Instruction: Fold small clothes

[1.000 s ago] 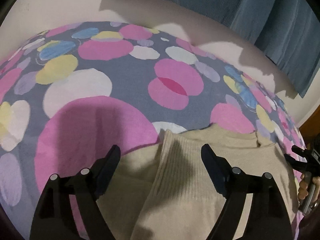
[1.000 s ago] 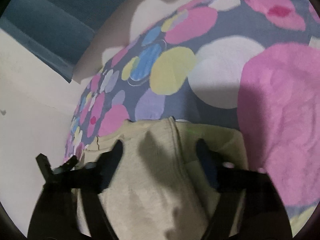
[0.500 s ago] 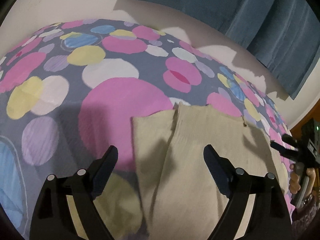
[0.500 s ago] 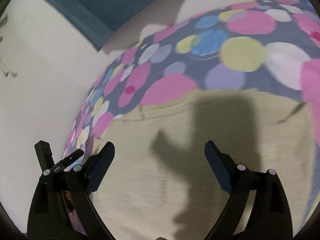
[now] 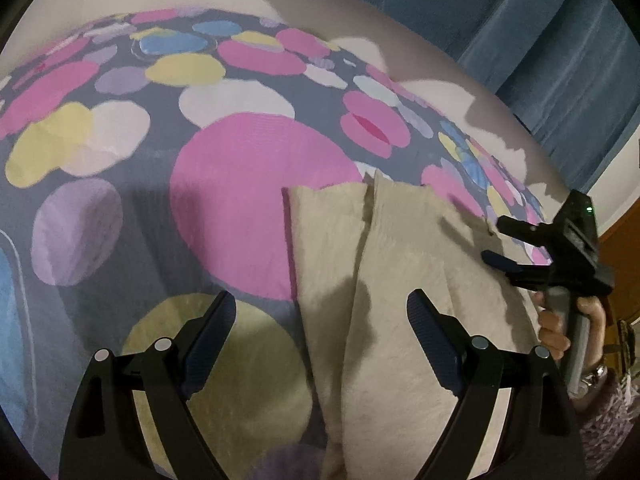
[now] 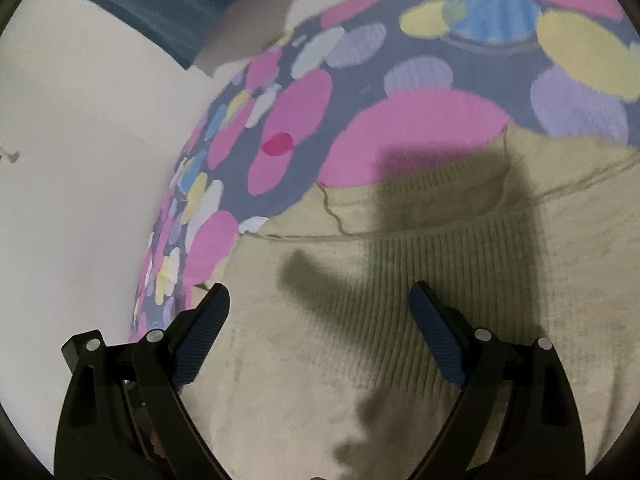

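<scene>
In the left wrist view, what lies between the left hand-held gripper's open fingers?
Partly the folded beige ribbed knit garment, its left edge there, partly the bare spotted bedsheet. The left hand-held gripper grips nothing.

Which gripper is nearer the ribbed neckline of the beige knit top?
Right. The right gripper hangs open just short of the ribbed neckline, over the beige knit top. The left gripper is open at the folded sleeve edge, farther off.
</scene>
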Tool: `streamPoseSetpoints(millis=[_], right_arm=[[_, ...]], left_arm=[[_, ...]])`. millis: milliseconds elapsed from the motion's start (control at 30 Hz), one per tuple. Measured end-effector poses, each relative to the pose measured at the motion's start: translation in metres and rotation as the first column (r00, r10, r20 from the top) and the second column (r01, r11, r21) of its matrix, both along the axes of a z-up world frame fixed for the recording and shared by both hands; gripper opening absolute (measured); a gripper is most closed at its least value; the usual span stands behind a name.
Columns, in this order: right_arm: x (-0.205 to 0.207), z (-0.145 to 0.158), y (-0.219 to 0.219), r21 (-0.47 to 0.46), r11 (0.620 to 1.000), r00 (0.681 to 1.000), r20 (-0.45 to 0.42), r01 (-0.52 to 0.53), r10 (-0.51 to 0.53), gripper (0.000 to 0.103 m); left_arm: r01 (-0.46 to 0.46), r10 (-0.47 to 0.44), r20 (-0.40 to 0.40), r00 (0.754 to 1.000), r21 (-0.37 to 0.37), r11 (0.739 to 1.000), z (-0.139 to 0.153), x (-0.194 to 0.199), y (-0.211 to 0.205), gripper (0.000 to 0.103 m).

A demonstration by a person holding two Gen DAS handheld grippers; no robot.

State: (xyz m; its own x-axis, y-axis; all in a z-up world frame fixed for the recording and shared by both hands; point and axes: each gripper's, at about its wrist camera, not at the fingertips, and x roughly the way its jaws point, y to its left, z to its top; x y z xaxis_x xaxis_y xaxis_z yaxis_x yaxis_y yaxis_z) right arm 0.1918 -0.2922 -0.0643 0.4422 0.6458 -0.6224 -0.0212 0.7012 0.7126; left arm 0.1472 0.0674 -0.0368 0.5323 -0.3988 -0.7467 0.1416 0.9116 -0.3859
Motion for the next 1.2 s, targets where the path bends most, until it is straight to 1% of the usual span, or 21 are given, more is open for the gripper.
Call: streamPoseSetpoints(millis=[67, 200, 333, 433, 467, 500, 567, 700, 800, 967, 1100, 1200], right_arm=[[-0.001, -0.001, 0.000, 0.002, 1.000, 1.000, 0.011, 0.007, -0.007, 0.091], [-0.003, 0.004, 0.003, -0.026, 1.000, 1.000, 0.022, 0.000, 0.000, 0.091], [-0.014, 0.010, -0.001, -0.006, 1.000, 1.000, 0.021, 0.023, -0.023, 0.091], [-0.032, 0.018, -0.001, 0.003, 1.000, 0.999, 0.045, 0.012, -0.013, 0.091], [-0.041, 0.021, -0.001, 0.000, 1.000, 0.998, 0.057, 0.008, -0.008, 0.091], [-0.048, 0.023, -0.002, 0.006, 1.000, 0.998, 0.062, 0.006, -0.007, 0.091], [-0.067, 0.026, -0.004, 0.033, 0.999, 0.998, 0.067, -0.001, -0.001, 0.091], [-0.102, 0.032, -0.005, 0.058, 0.998, 0.997, 0.083, -0.011, 0.006, 0.091], [-0.133, 0.033, -0.006, 0.077, 0.997, 0.996, 0.088, -0.017, 0.010, 0.091], [-0.185, 0.025, -0.001, 0.104, 0.994, 0.997, 0.077, -0.038, 0.030, 0.091], [-0.206, 0.010, 0.009, 0.086, 0.994, 0.997, 0.058, -0.061, 0.056, 0.091], [-0.213, 0.009, 0.013, 0.051, 0.996, 0.992, 0.106, -0.072, 0.067, 0.091]], left_arm=[[0.020, -0.020, -0.021, 1.000, -0.021, 1.000, -0.005, 0.002, -0.002, 0.086], [0.049, -0.049, -0.015, 0.999, -0.021, 0.999, -0.006, 0.003, -0.007, 0.086], [0.073, -0.073, -0.025, 0.997, -0.036, 0.997, -0.007, 0.005, -0.009, 0.086], [0.082, -0.083, -0.029, 0.996, -0.030, 0.996, -0.008, 0.007, -0.010, 0.085], [0.089, -0.090, -0.029, 0.996, -0.024, 0.996, -0.007, 0.008, -0.011, 0.083], [0.090, -0.091, -0.032, 0.995, -0.014, 0.996, -0.008, 0.010, -0.012, 0.078], [0.094, -0.094, -0.032, 0.995, -0.004, 0.996, -0.008, 0.011, -0.013, 0.078], [0.094, -0.094, -0.031, 0.995, 0.004, 0.996, -0.009, 0.013, -0.013, 0.077], [0.093, -0.093, -0.027, 0.995, 0.017, 0.995, -0.009, 0.013, -0.014, 0.075], [0.083, -0.083, -0.032, 0.996, 0.004, 0.997, -0.010, 0.014, -0.013, 0.075], [0.080, -0.081, -0.035, 0.996, -0.014, 0.997, -0.011, 0.015, -0.010, 0.075], [0.074, -0.075, -0.040, 0.996, -0.032, 0.997, -0.011, 0.016, -0.008, 0.075]])
